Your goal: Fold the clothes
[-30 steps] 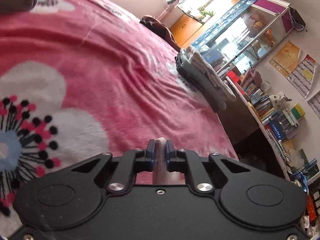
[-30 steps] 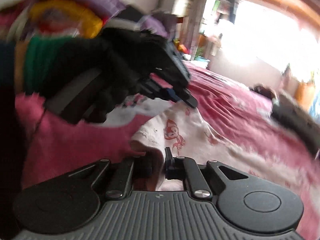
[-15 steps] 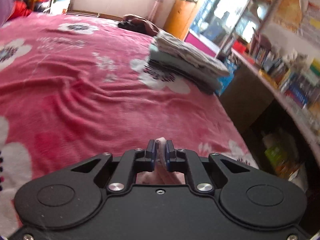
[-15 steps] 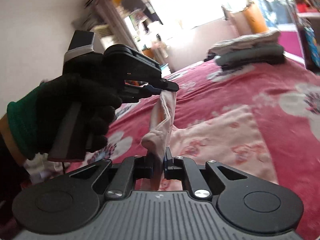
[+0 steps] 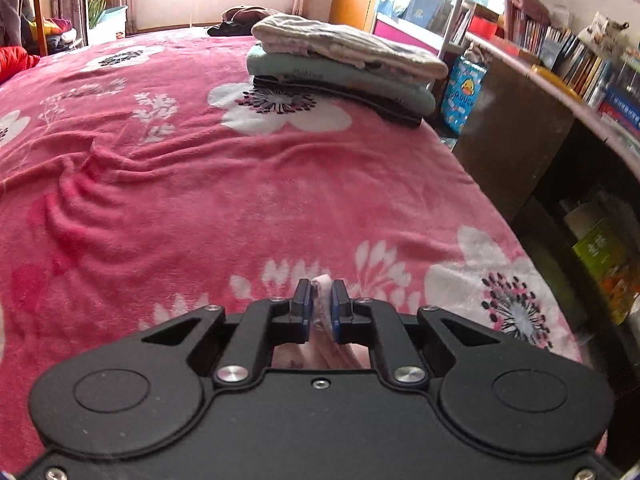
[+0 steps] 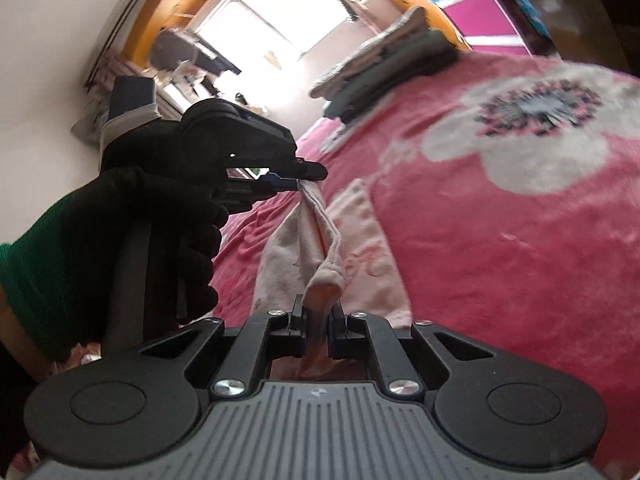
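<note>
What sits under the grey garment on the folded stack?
Under the grey garment lies a mint-green folded piece, then a dark one on the pink blanket. Anything between them is hidden.

Folded clothes stack (image 5: 344, 64) on bed (image 5: 200, 200), upper centre of left wrist frame; bookshelf (image 5: 580, 64) right of it.

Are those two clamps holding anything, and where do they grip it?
Both pinch one pale pink garment: left gripper and right gripper each clamp its bunched edge.
</note>
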